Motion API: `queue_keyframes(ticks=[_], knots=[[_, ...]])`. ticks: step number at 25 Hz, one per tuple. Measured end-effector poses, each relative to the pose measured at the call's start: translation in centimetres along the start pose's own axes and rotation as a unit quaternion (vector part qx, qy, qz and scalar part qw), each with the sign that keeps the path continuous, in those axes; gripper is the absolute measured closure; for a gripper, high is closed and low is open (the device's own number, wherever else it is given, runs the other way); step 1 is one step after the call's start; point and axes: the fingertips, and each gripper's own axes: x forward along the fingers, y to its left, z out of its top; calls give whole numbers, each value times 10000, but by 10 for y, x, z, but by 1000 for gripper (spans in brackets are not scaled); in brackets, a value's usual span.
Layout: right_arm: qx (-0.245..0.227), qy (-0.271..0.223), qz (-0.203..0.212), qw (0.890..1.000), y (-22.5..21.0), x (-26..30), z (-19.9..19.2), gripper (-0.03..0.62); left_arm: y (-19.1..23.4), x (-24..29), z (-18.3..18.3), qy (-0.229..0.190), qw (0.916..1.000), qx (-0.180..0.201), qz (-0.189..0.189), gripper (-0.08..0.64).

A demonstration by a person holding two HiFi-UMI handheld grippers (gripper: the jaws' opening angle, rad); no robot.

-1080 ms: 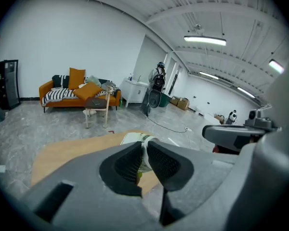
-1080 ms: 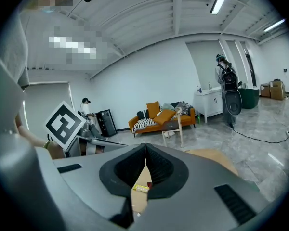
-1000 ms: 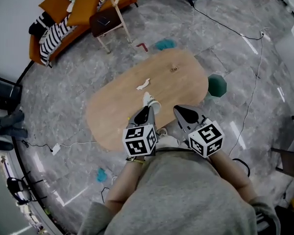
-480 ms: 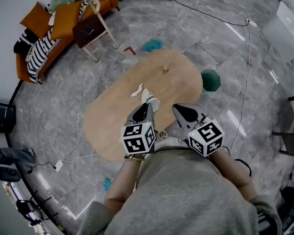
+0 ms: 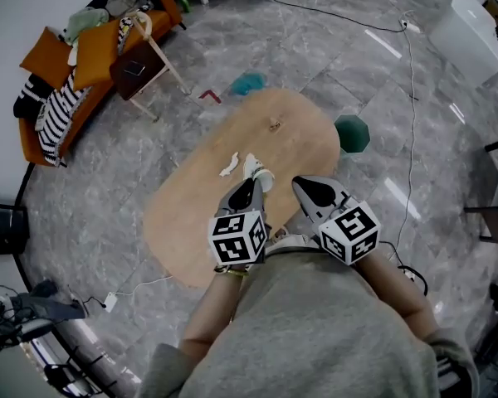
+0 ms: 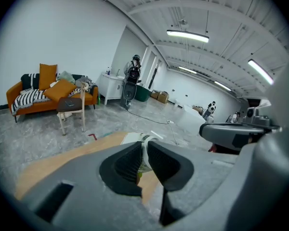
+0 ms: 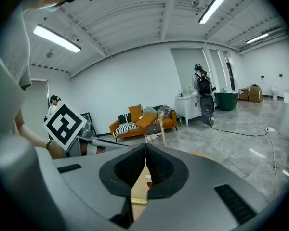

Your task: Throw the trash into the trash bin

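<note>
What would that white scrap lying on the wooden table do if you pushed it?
The white scrap looks thin and ragged, so it is probably light and floppy. Lying flat on the smooth table, it would likely slide or flutter, not roll.

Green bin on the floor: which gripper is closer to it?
Right. The right gripper is by the edge of the table nearest the green bin. The left gripper, pinching white trash, is farther across the table.
</note>
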Motion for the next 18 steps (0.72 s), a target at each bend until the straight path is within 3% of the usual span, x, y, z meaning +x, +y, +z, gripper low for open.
queue_keyframes(ticks=[18], knots=[[49, 33, -325, 9995, -19, 5, 3, 583, -19, 31, 15, 126, 9982, 262, -517, 509]])
